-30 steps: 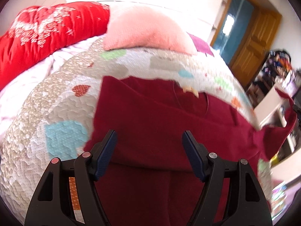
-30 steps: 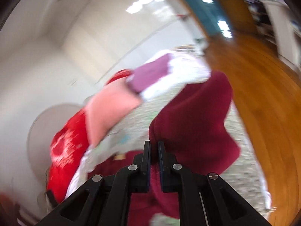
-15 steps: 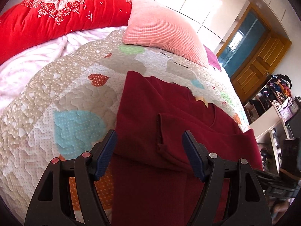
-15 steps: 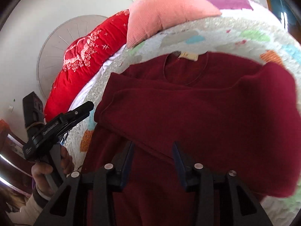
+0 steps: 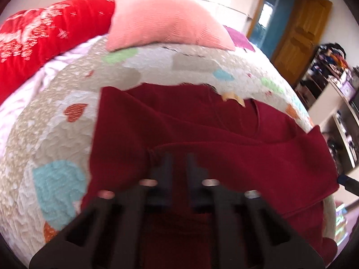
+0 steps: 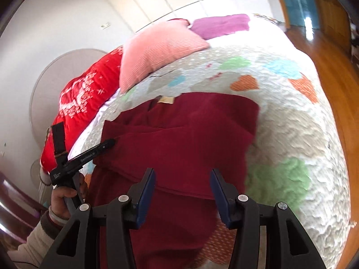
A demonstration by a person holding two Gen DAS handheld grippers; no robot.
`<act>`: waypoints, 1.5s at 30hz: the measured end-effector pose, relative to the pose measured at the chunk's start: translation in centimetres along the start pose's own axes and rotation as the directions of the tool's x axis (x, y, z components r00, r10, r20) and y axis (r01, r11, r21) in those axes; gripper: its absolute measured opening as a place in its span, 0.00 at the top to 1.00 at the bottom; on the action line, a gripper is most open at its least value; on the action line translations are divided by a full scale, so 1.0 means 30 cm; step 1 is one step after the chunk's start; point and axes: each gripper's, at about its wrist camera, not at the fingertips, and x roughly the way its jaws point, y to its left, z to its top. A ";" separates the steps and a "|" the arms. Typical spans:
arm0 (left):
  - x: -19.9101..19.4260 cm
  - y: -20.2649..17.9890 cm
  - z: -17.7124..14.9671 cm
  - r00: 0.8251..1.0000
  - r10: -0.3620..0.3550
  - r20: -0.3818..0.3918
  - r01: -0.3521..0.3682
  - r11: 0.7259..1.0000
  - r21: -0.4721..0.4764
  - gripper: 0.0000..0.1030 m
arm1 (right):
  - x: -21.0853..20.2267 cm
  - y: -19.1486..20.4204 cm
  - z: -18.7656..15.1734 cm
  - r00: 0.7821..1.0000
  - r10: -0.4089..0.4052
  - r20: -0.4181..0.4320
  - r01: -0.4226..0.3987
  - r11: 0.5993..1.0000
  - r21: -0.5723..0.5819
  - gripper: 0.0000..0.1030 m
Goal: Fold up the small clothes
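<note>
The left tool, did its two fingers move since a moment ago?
Yes. The left tool has closed: its fingers, wide apart before, now sit nearly together, pinching the maroon sweater at the folded sleeve's end on the heart quilt.

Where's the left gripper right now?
In the right wrist view, the left gripper is at the sweater's left edge, tips at the folded sleeve's end, below the red duvet.

A bed carried everything, covered by a quilt (image 6: 291, 134) with coloured heart patches. Directly on the quilt lay a dark red sweater (image 6: 186, 134), spread flat with its sleeves folded over the body. A pink pillow (image 5: 166, 20) and a red blanket (image 5: 44, 29) lay at the head
</note>
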 end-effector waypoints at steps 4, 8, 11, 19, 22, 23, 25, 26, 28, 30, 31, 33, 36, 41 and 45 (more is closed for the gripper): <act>-0.091 0.006 0.032 0.997 0.007 0.079 -0.008 1.000 0.003 0.96 | -0.025 -0.019 0.007 1.000 -0.009 0.029 0.008 1.000 0.020 0.53; -0.208 0.079 0.089 0.986 0.022 0.168 -0.014 0.999 -0.048 0.96 | -0.041 -0.008 0.041 0.998 -0.025 0.064 0.024 1.000 0.020 0.53; -0.217 0.124 0.105 0.989 0.022 0.145 -0.013 0.998 -0.060 0.96 | -0.021 0.010 0.070 0.995 -0.068 0.070 0.068 0.998 0.006 0.53; -0.083 0.064 0.053 1.000 -0.002 0.014 0.002 1.000 -0.015 0.83 | 0.024 0.055 0.057 0.996 -0.071 0.047 0.073 0.997 -0.030 0.53; -0.030 0.026 0.048 1.000 0.003 0.001 -0.003 1.000 0.018 0.55 | 0.027 0.046 0.042 0.997 -0.069 0.032 0.070 0.997 -0.030 0.53; -0.015 0.020 0.047 1.000 0.014 0.000 -0.014 1.000 0.024 0.51 | 0.026 0.037 0.039 0.997 -0.068 0.028 0.068 0.997 -0.023 0.53; 0.031 0.003 0.042 0.998 0.065 -0.019 -0.064 0.996 0.058 0.51 | 0.022 0.019 0.035 0.998 -0.064 0.027 0.064 0.998 -0.006 0.53; 0.054 -0.001 0.038 0.996 0.082 -0.037 -0.080 0.994 0.072 0.51 | 0.018 0.010 0.034 0.998 -0.062 0.028 0.062 0.998 0.003 0.53; 0.080 -0.008 0.027 0.994 0.100 -0.051 -0.095 0.991 0.094 0.51 | 0.013 -0.005 0.032 0.998 -0.055 0.028 0.054 0.998 0.020 0.53; 0.076 -0.010 0.020 0.994 0.102 -0.033 -0.098 0.989 0.113 0.53 | 0.010 -0.017 0.030 0.999 -0.045 0.027 0.044 0.998 0.033 0.53; 0.074 -0.012 0.021 0.994 0.097 -0.041 -0.091 0.988 0.121 0.57 | 0.011 -0.022 0.029 0.999 -0.044 0.027 0.043 0.998 0.038 0.53; 0.063 -0.004 0.029 0.994 0.097 -0.044 -0.092 0.990 0.109 0.94 | 0.011 -0.022 0.030 0.998 -0.048 0.030 0.046 0.998 0.043 0.53; 0.004 0.026 0.066 0.999 0.032 -0.025 -0.030 0.998 0.063 0.94 | 0.001 -0.023 0.045 0.996 -0.064 0.058 0.061 0.997 0.050 0.53; -0.119 0.088 0.133 0.993 0.066 0.102 -0.068 0.998 0.011 0.94 | -0.014 -0.025 0.104 0.989 -0.106 0.107 0.100 0.993 0.059 0.53; -0.107 0.126 0.134 0.996 0.056 0.075 -0.055 0.998 -0.022 0.94 | 0.032 -0.041 0.154 0.979 -0.180 0.093 0.173 0.982 0.080 0.53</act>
